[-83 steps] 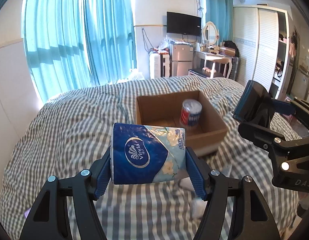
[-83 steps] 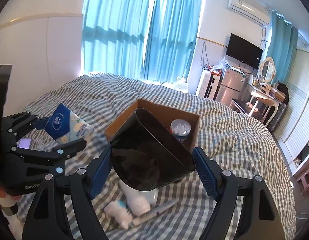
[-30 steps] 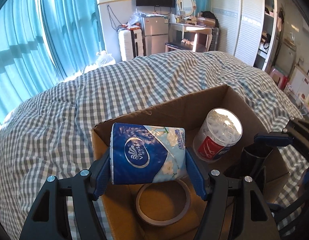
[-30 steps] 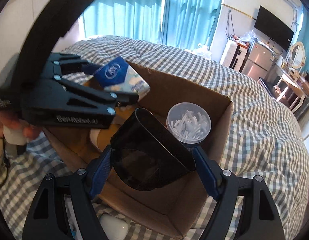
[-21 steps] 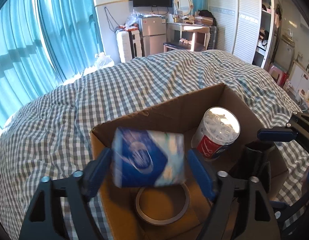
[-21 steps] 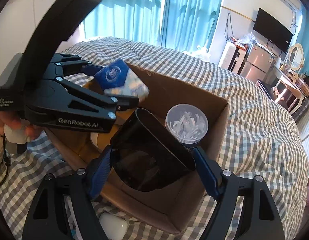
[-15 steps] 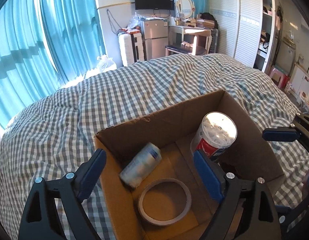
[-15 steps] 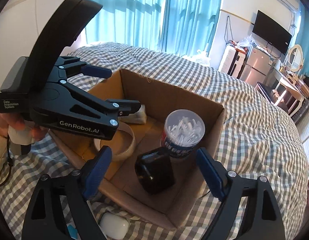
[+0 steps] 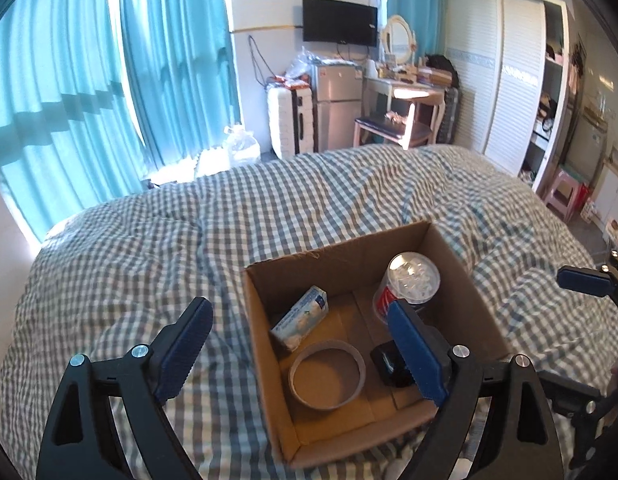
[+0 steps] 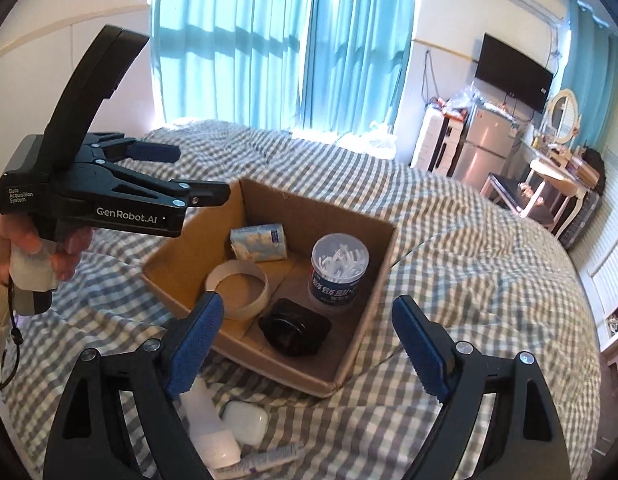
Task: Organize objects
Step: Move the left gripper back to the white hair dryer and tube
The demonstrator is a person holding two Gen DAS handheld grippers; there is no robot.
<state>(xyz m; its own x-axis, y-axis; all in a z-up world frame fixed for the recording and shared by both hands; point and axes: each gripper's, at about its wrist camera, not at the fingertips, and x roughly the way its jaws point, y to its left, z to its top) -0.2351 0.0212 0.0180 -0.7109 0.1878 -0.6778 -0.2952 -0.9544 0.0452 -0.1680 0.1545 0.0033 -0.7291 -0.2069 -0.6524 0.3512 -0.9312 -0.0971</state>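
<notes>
Your left gripper (image 9: 299,344) and right gripper (image 10: 309,340) both gape empty above the cardboard box (image 10: 373,300) on the bed (image 9: 149,248); inside lie tissue pack (image 10: 260,242), tape roll (image 10: 237,288), cotton-swab jar (image 10: 338,272) and black case (image 10: 295,332).

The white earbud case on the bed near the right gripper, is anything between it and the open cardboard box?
Only the cardboard box's own near wall. The white earbud case lies on the bed just outside it, beside a white bottle. The right gripper is open above them, so the case must go up over the wall.
</notes>
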